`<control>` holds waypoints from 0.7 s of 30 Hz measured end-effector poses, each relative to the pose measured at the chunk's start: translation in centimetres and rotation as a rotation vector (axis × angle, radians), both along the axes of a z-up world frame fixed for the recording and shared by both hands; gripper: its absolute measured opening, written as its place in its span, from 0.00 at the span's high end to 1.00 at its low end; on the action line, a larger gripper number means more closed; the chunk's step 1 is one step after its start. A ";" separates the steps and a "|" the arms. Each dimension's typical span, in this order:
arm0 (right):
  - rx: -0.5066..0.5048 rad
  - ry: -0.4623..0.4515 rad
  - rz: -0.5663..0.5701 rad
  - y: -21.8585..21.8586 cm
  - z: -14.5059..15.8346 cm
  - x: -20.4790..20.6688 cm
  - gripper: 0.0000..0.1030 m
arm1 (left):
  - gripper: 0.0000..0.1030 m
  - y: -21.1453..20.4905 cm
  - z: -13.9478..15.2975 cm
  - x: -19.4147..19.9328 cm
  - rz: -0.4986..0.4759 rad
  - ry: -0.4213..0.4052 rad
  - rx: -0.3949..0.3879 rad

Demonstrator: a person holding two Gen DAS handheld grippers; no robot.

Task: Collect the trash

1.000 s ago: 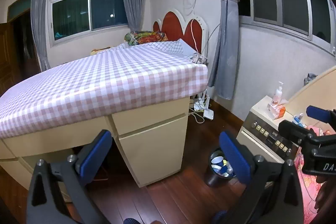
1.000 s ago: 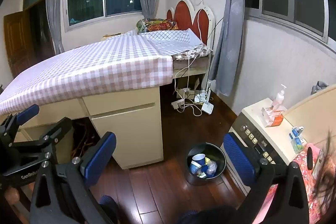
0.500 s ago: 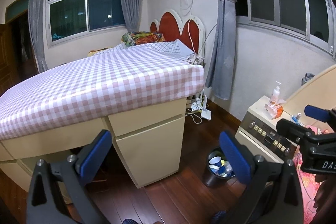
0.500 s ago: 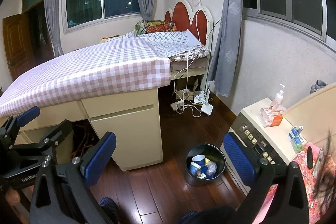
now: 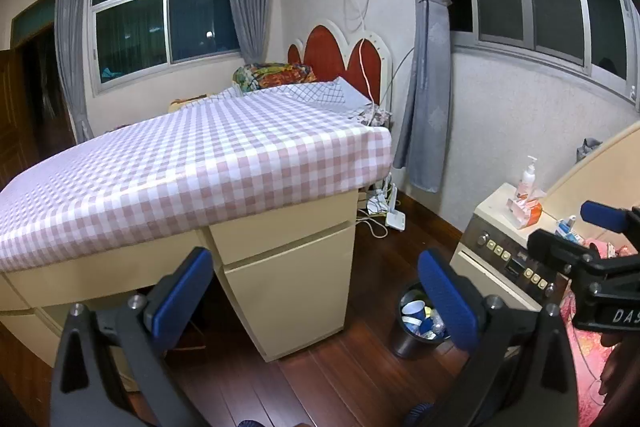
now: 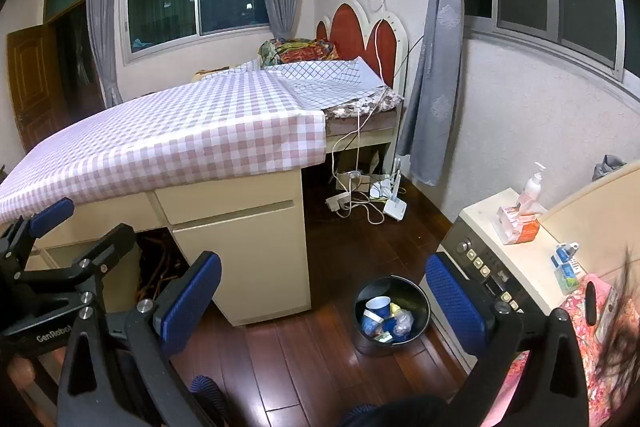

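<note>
A small black trash bin [image 6: 393,314] stands on the wood floor between the cream desk cabinet [image 6: 248,255] and a cream console on the right. It holds a blue paper cup [image 6: 378,305] and crumpled wrappers. It also shows in the left wrist view [image 5: 416,321], partly behind my right finger pad. My left gripper [image 5: 314,299] is open and empty, held high above the floor. My right gripper [image 6: 324,301] is open and empty, above and in front of the bin. Each gripper shows at the edge of the other's view.
A table with a pink checked cloth [image 6: 168,135] fills the left. Cables and power strips [image 6: 360,199] lie on the floor by the wall. The console [image 6: 516,255] carries a pump bottle [image 6: 533,185] and a tissue pack [image 6: 518,225]. A pink patterned cloth [image 6: 592,311] lies at right.
Both views have drifted slightly; the bin and the room sit a little further left in the left wrist view. Both grippers stay open and empty.
</note>
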State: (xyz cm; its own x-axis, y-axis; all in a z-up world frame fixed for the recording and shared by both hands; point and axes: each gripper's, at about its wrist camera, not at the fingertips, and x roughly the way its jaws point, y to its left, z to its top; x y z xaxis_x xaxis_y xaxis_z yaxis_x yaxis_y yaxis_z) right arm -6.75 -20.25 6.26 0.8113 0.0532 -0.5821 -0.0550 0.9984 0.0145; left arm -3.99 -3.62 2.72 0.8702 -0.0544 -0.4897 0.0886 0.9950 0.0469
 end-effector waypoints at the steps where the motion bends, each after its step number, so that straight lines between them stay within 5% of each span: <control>1: 0.000 -0.001 -0.001 -0.1 0.0 0.0 0.00 | 0.00 0.1 0.0 0.0 0.000 0.000 -0.001; 21: 0.002 0.002 -0.006 -0.2 -0.1 0.1 0.00 | 0.00 -0.2 0.1 0.0 -0.007 -0.001 0.003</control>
